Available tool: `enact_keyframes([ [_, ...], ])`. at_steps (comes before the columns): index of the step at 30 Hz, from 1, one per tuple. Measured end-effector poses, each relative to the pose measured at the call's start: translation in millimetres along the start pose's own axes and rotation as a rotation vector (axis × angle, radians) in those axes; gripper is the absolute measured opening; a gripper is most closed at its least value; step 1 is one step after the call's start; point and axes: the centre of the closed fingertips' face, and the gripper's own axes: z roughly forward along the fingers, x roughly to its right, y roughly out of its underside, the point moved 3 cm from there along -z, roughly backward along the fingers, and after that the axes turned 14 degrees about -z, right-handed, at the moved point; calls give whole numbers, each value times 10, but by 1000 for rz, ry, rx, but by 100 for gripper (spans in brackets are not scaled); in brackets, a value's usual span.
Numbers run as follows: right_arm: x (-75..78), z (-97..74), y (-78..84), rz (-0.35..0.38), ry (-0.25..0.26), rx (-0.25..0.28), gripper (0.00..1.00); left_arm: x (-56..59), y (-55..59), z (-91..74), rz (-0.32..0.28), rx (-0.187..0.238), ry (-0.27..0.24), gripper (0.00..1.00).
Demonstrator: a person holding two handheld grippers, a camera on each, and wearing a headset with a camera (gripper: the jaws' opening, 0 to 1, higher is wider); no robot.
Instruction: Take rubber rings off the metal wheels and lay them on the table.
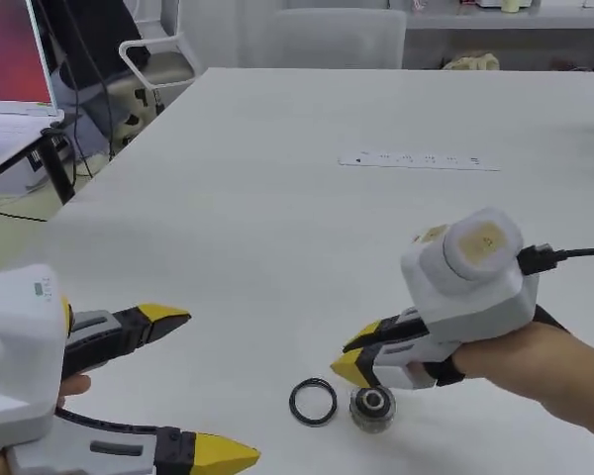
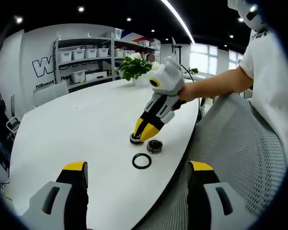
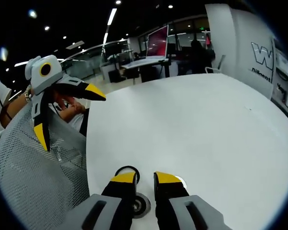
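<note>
- White tabletop (image 1: 277,218) runs back toward a power strip (image 1: 419,160) and a pale chair (image 1: 337,38) at its far edge; shelves (image 2: 81,62) and a leafy plant (image 2: 134,67) stand behind it in the left gripper view.
- Left gripper (image 1: 196,384) hangs low at the near left, its jaws spread wide with nothing between them. Its own view (image 2: 137,167) shows the same wide gap, with bare table and a mesh chair back (image 2: 230,143) beyond.
- Right gripper (image 1: 356,351) is held in a hand (image 1: 535,366) and angled down at the table. Its jaws stand only narrowly apart, and its own view (image 3: 146,178) shows just a slit of table between them, with nothing clamped.
- One rubber ring (image 1: 294,404) lies flat on the table, free of any wheel. It sits just below and left of the right gripper's tips, between the two grippers; seen from the left gripper (image 2: 133,161), it lies straight ahead of the open jaws.
- A metal wheel (image 1: 373,408) rests just beside that ring, directly under the right gripper's tips. From the right gripper it shows low by the left jaw (image 3: 140,205), with the ring's arc (image 3: 127,168) just past that jaw's tip.
- In the left gripper view, a second small round piece (image 2: 134,139) sits right at the right gripper's tips (image 2: 146,132). It is partly hidden, so I cannot tell whether they touch it.
</note>
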Motion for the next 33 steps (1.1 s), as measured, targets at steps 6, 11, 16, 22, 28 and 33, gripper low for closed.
enact_keyframes([
  [6, 190, -132, 20, 29, 49, 42, 12, 3, -132, 26, 36, -5, 24, 84],
  [11, 298, -204, 96, 53, 78, 50, 12, -14, -413, 63, 77, 33, 46, 84],
  [16, 367, -234, 200, 75, 93, 39, 12, -12, -682, 166, 133, 60, 73, 85],
  [22, 392, -241, 358, 41, 90, -7, 12, 54, -928, 361, 198, 82, 127, 84],
  [28, 338, -208, 490, 25, 59, -50, 12, 107, -1119, 644, 238, 88, 176, 79],
  [33, 310, -184, 548, 21, 43, -73, 13, 83, -1141, 917, 261, 63, 188, 73],
])
